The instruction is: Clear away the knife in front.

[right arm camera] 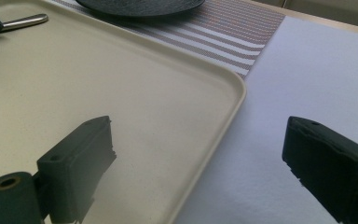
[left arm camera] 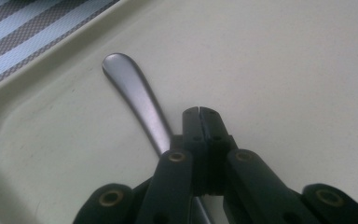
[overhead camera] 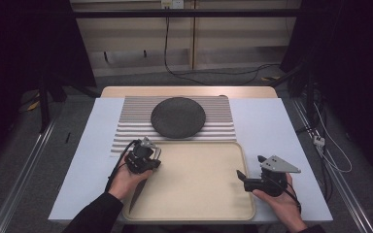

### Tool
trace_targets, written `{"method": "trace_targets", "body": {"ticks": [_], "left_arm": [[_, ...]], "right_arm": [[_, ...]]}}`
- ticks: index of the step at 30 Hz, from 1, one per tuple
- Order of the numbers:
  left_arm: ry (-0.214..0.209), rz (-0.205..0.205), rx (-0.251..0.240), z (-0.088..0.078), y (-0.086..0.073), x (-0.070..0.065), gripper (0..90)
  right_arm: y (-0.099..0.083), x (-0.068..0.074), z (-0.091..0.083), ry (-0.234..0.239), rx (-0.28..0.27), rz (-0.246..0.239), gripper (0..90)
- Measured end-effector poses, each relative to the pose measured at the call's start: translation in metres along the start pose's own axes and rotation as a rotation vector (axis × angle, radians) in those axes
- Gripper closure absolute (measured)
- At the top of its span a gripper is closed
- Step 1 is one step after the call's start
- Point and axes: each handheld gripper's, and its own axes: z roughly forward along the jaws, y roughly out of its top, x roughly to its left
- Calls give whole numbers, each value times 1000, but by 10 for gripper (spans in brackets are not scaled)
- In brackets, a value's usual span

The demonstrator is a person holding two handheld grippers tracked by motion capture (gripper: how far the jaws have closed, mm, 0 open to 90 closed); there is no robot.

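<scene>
Left gripper (left arm camera: 199, 112): jaws pressed together on a metal utensil handle (left arm camera: 135, 95), at the beige tray's (overhead camera: 199, 204) far left corner.
Handle: lies low over the tray floor, rounded end towards the rim.
Right gripper (right arm camera: 200, 154): jaws wide apart, straddling the tray's right edge.
Beyond the tray: dark round plate (overhead camera: 178, 117) on a striped mat (overhead camera: 126, 127).

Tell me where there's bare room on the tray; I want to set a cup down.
The tray is bare across its middle and right, between the left gripper and right gripper. The far left corner is crowded: the metal utensil handle lies there, the left gripper shut beside it.
</scene>
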Motion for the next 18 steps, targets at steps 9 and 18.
{"method": "trace_targets", "body": {"ticks": [9, 18], "left_arm": [[-1, -10, -3, -4, -5, 5, 900], [6, -22, 2, -7, -9, 7, 900]], "right_arm": [[1, 0, 1, 4, 0, -3, 87], [1, 1, 2, 5, -1, -4, 87]]}}
